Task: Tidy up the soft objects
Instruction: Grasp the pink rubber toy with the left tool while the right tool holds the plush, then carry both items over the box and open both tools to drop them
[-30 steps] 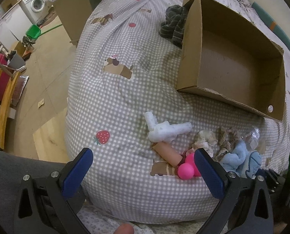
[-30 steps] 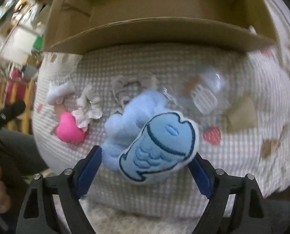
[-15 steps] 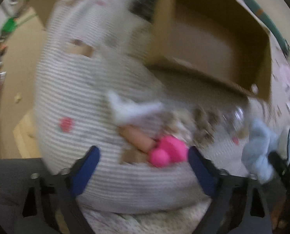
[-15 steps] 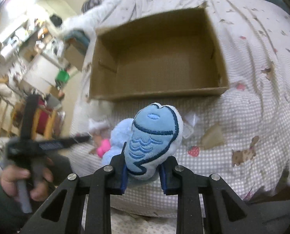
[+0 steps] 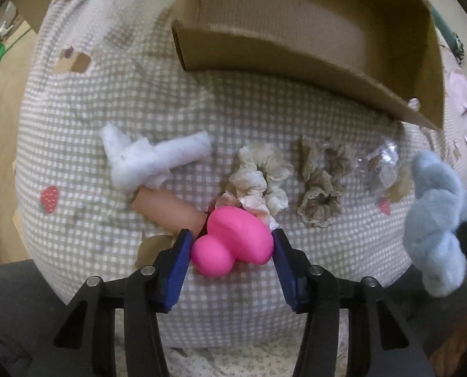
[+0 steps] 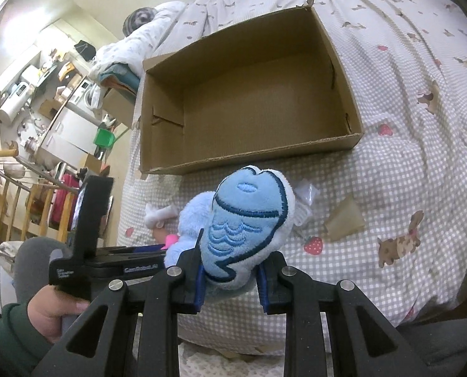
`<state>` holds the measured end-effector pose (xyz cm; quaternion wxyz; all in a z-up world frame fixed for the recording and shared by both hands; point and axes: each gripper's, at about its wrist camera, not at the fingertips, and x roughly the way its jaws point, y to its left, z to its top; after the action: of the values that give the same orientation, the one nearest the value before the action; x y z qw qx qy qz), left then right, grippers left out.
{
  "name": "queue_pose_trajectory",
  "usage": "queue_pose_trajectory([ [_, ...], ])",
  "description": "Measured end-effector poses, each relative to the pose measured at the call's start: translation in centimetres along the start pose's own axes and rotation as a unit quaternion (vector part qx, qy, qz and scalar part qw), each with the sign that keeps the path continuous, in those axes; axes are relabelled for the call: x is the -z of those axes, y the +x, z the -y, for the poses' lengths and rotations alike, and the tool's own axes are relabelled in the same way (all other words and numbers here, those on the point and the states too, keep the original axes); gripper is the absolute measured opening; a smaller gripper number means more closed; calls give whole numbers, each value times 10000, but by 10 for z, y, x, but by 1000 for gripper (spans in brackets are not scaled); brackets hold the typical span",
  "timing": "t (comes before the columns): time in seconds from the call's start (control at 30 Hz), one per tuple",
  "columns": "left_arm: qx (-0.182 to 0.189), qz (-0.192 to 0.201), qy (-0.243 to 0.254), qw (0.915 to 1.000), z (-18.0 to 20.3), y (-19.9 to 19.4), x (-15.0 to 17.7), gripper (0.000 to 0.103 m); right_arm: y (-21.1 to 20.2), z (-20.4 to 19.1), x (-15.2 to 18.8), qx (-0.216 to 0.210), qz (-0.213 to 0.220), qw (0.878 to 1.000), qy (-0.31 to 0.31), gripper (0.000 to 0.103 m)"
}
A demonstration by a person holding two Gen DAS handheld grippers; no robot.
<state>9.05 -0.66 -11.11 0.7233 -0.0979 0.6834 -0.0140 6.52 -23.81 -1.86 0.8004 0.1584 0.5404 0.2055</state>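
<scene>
My right gripper (image 6: 230, 278) is shut on a light blue plush fish (image 6: 244, 220) and holds it above the checked bedcover, in front of the open cardboard box (image 6: 249, 163). The plush also shows at the right edge of the left wrist view (image 5: 434, 220). My left gripper (image 5: 230, 251) is open, its blue pads on either side of a pink rounded soft toy (image 5: 233, 242), touching or nearly touching it. Beside the pink toy lie a peach tube (image 5: 170, 212), a white fluffy piece (image 5: 148, 160), a cream scrunchie (image 5: 260, 177) and a beige lace scrunchie (image 5: 323, 182).
The cardboard box (image 5: 296, 59) stands just beyond the row of items. A clear plastic wrapper (image 5: 382, 165) lies right of the scrunchies. The bed edge drops to the floor at the left (image 5: 1, 100). Kitchen furniture and a railing stand at far left (image 6: 29, 125).
My right gripper closed on the blue plush fish and lifted it off the bed. My left gripper moved in low and narrowed around the pink toy.
</scene>
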Motion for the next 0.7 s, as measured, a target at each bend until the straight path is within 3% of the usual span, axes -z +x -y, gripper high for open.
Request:
queue_pose_trajectory([
  [0.27,-255,295,47,9992,-17,-43,20,47,-2,5,1,-78,21,9999,65,27],
  [0.7,-315,680,-292,9968,-31,-65,18,47,-9,-6,3,56,79,9999,-90,27],
])
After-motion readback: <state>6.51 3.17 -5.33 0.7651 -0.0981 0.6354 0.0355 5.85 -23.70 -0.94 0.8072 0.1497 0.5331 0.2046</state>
